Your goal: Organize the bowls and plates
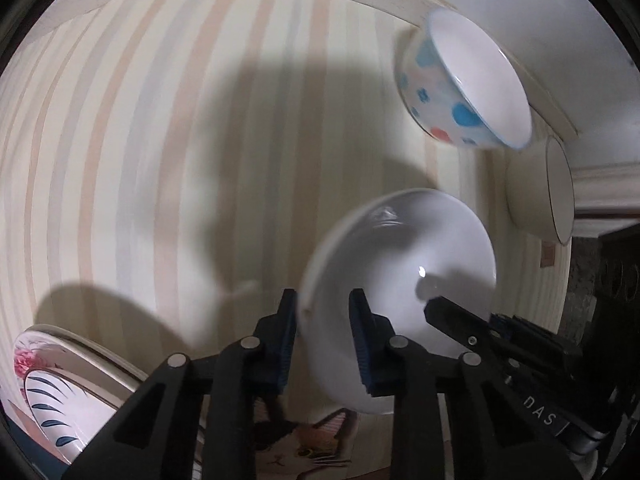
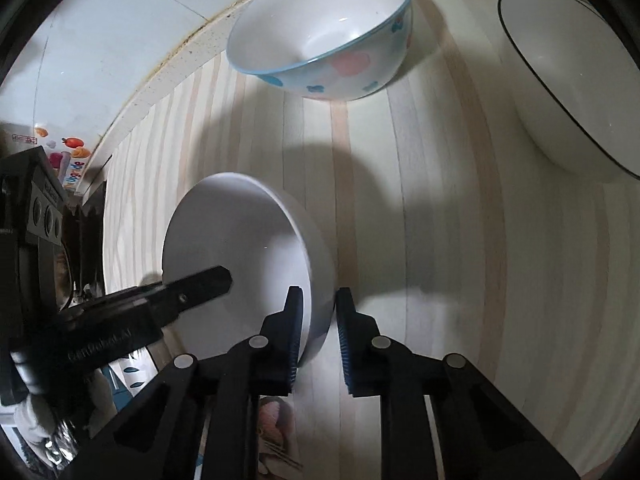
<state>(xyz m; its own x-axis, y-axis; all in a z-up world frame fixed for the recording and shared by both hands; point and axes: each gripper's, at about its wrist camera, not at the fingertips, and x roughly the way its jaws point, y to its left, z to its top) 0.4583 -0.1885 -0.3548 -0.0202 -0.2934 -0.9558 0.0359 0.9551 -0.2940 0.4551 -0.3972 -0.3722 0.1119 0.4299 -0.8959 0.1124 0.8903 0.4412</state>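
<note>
A plain white bowl (image 1: 404,280) (image 2: 240,264) is held tilted above the striped wooden table (image 1: 160,160). My left gripper (image 1: 323,336) is shut on its rim, one finger outside and one inside. My right gripper (image 2: 318,332) is shut on the opposite rim; one of its fingers (image 1: 456,320) reaches into the bowl in the left wrist view. A bowl with blue and pink spots (image 1: 460,84) (image 2: 328,36) stands at the back. A white bowl with a dark rim (image 1: 544,188) (image 2: 572,80) stands to its right.
A stack of plates with a blue fish pattern and a pink flower (image 1: 52,384) sits at the lower left. A cat-print plate (image 1: 304,448) lies beneath the grippers. A white wall (image 2: 100,48) borders the table's back edge. Dark equipment (image 1: 608,280) stands to the right.
</note>
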